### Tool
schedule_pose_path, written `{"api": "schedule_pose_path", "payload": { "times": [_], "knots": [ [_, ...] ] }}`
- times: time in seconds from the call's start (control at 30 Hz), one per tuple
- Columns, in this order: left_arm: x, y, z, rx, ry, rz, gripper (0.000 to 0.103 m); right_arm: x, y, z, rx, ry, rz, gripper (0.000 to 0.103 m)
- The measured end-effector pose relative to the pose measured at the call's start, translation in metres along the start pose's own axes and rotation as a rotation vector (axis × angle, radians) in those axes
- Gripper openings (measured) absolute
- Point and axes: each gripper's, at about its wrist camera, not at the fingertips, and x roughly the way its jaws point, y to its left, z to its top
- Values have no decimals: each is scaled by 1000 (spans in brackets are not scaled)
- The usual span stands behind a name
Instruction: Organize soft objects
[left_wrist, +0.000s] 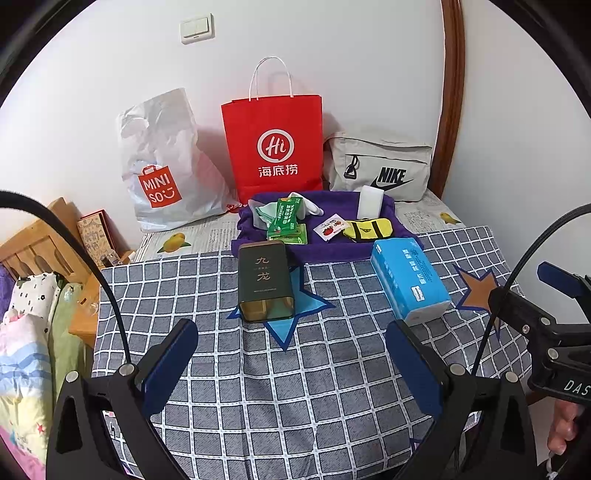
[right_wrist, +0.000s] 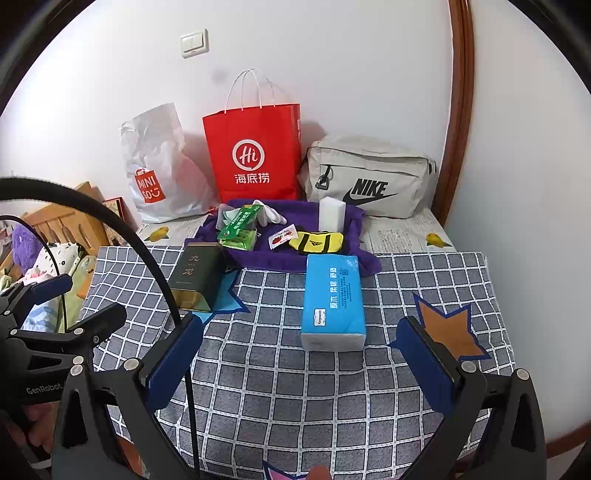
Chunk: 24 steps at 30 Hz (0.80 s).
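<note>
— On the checked cloth (left_wrist: 295, 369), what lies nearest the claws?

— Two things. A dark tin (left_wrist: 265, 282) lies on its side over a blue star patch, and a blue tissue pack (left_wrist: 408, 282) lies flat to its right, well apart from it. Both sit in front of the purple towel (left_wrist: 325, 247).

— And the soft things themselves?

— Gathered on the towel at the back of the cloth. Green packets (left_wrist: 286, 221) lie at its left, overlapping a pale folded cloth and what may be a white glove; that corner is too crowded to be sure. A small sachet (left_wrist: 330, 228) lies in the middle, a yellow pouch (left_wrist: 367, 229) just beside it on the right, and a white sponge (left_wrist: 370, 202) stands upright behind the pouch.

— The claws?

— The left gripper (left_wrist: 293, 363) is spread wide with nothing between its blue pads, low over the cloth, short of the tin. The right gripper (right_wrist: 299, 354) is spread just as wide and also empty; the tissue pack lies just beyond its fingers.

— Behind the towel?

— Against the wall, left to right: a white plastic bag (left_wrist: 162, 166), a red paper bag (left_wrist: 273, 144) standing upright, and a grey bag (left_wrist: 380, 162).
</note>
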Motion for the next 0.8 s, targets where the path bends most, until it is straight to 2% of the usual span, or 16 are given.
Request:
{"api": "schedule_pose_path", "payload": {
  "times": [0.8],
  "knots": [
    [-1, 0, 0, 7, -1, 1, 103, 3, 2, 0, -14, 7, 2, 103]
  ]
}}
